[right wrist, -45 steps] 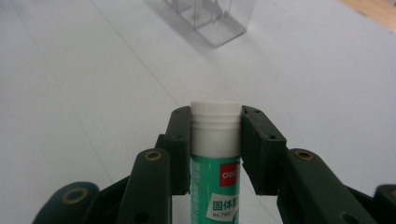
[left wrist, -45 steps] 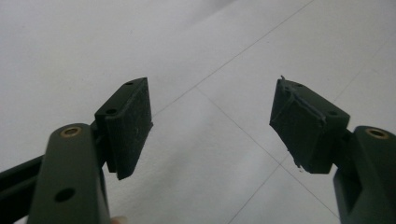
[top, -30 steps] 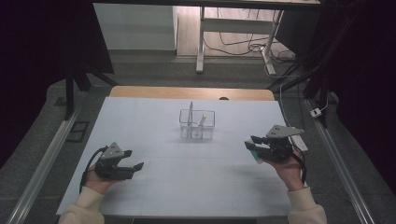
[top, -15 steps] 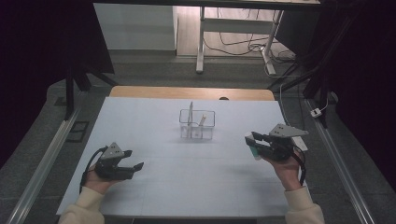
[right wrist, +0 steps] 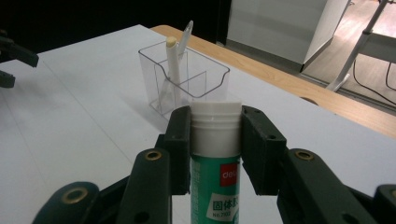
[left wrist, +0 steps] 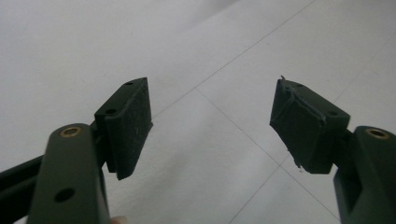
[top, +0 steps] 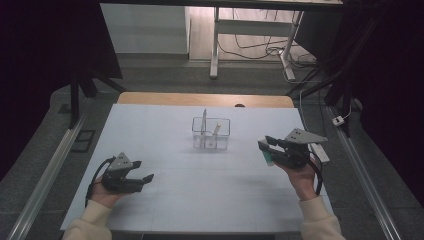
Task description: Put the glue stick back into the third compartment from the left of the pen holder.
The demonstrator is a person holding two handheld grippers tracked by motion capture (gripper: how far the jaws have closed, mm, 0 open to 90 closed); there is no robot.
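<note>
Right gripper (right wrist: 215, 140) clamped on glue stick (right wrist: 215, 186) near its white cap (lined up toward clear organizer (right wrist: 184, 77)); left gripper (left wrist: 210, 126) spread wide, empty, parked on table (top: 165, 130).

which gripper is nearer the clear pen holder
Right. The right gripper, shut on a glue stick, sits just right of and nearer the person than the clear pen holder. The left gripper, jaws open, is farther off to the holder's left.

Glue stick (right wrist: 215, 163) lower body cut off by bottom edge of right gripper view, its sides hidden btwn the jaws; label text partly unreadable.
</note>
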